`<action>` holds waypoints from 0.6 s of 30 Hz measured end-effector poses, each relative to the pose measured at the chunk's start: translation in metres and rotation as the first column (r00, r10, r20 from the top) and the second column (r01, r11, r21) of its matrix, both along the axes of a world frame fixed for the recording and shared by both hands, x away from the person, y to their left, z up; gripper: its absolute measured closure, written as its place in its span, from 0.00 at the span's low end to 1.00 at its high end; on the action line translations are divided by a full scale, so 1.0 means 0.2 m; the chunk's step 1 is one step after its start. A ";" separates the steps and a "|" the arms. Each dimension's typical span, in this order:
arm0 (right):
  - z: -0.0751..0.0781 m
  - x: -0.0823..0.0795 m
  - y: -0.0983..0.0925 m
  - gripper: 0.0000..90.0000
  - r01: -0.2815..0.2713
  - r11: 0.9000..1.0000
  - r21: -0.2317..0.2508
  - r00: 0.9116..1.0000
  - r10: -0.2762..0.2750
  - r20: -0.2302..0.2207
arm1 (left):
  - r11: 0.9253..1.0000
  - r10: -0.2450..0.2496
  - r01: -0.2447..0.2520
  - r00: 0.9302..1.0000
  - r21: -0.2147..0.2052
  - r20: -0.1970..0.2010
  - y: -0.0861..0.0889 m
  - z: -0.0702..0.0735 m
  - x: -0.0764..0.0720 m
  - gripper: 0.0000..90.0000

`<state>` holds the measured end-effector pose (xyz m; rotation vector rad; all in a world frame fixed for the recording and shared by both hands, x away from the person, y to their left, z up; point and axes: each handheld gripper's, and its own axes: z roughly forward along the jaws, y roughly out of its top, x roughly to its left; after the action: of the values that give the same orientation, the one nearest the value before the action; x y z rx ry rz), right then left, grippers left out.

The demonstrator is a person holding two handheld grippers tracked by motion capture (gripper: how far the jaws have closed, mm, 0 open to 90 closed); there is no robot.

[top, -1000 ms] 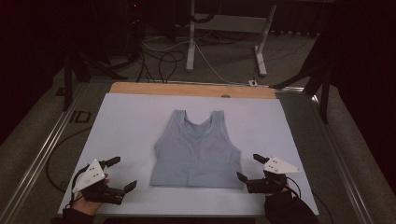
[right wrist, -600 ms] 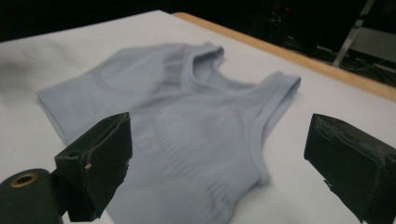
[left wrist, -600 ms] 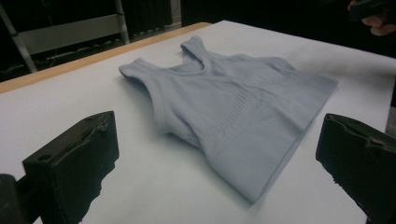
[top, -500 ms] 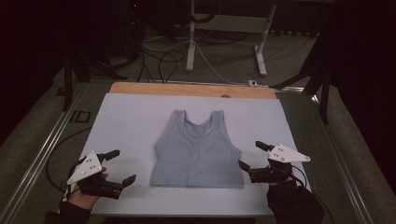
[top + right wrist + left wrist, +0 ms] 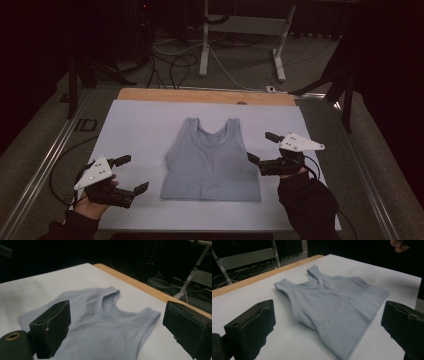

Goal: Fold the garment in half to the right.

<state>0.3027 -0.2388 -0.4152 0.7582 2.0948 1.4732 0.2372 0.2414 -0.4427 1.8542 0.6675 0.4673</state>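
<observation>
A pale blue sleeveless crop top [image 5: 211, 162] lies flat in the middle of the white sheet [image 5: 135, 130], straps toward the far edge. My left gripper [image 5: 131, 174] is open over the sheet, a hand's width left of the top's lower hem, with nothing between its jaws. My right gripper [image 5: 262, 147] is open at the top's right side edge, its near jaw close to the fabric. The left gripper view shows the top [image 5: 337, 305] ahead between wide jaws. In the right gripper view the top [image 5: 100, 327] lies under and between the spread jaws.
The white sheet covers a wooden tabletop [image 5: 205, 95] whose bare strip shows at the far edge. Metal rails [image 5: 45, 165] run along both sides. Cables [image 5: 170, 55] and a white desk frame [image 5: 240, 35] lie on the floor beyond.
My right gripper has moved forward and inward to the top's right edge. My left gripper has drifted slightly left and back. The top has not moved.
</observation>
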 end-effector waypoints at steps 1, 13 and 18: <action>0.00 0.01 0.01 0.09 -0.003 1.000 0.002 1.000 0.003 0.000 | 1.000 0.002 -0.002 1.000 0.002 -0.003 0.00 0.00 0.00 0.00; 0.02 0.16 0.19 0.09 -0.046 0.999 0.005 0.999 0.046 -0.016 | 0.999 0.038 -0.038 0.998 0.014 -0.048 -0.08 -0.02 0.03 0.00; 0.03 0.22 0.27 0.09 -0.065 0.998 0.002 0.998 0.065 -0.019 | 0.998 0.062 -0.060 0.996 0.032 -0.058 -0.12 -0.04 0.04 0.00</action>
<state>0.3457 -0.1858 -0.4083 0.7133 2.1513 1.5078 0.2448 0.2172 -0.4501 1.8861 0.7628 0.4658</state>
